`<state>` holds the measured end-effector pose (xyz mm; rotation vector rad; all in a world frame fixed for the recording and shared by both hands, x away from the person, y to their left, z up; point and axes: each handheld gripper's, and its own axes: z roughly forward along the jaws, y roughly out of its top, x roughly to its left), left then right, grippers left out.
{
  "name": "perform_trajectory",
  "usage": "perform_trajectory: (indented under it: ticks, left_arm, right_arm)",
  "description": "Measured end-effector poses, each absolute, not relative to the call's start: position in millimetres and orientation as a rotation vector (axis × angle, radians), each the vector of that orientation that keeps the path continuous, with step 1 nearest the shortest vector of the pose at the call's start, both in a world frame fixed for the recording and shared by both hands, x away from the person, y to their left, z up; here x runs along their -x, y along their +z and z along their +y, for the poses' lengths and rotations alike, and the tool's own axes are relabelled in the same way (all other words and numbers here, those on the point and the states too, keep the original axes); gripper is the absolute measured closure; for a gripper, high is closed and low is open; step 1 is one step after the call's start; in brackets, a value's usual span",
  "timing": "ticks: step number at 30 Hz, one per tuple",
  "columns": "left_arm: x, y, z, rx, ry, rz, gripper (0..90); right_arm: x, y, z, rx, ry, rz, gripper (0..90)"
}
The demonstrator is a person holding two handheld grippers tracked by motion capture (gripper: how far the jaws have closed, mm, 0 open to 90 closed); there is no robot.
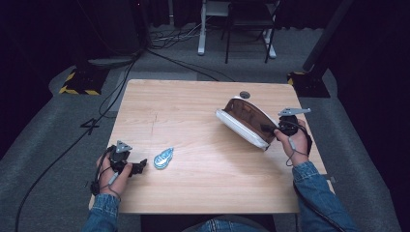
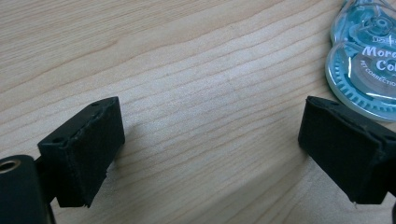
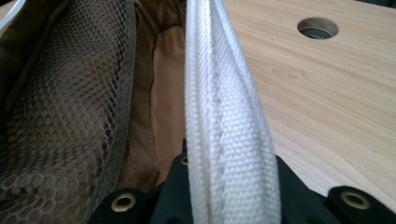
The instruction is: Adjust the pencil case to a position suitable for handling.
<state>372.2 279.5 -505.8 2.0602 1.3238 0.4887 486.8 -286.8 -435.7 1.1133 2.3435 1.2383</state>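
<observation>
Where clamped, white pouch (image 3: 224, 140), brown mesh-lined interior.

Counter (image 1: 203, 145) lit evenly from overhead, room around it near black. Soft short shadows under my hands, no glare on the wood. High view is low-res and slightly soft. My left claw (image 2: 210, 140) view is sharp, grain crisp. Right view: white strap (image 3: 229, 140) blurs toward 6 o'clock, mesh dim at 9.
</observation>
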Motion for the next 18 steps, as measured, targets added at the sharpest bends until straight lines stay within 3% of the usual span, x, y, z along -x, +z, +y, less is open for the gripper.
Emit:
perform_trajectory:
  ticks: [18]
  left_arm:
    - [-375, -506, 278, -2.063, 0.487, 1.319, 7.1]
  right_arm:
    - [-451, -412, -272, -0.979, 1.287, 2.462, 87.2]
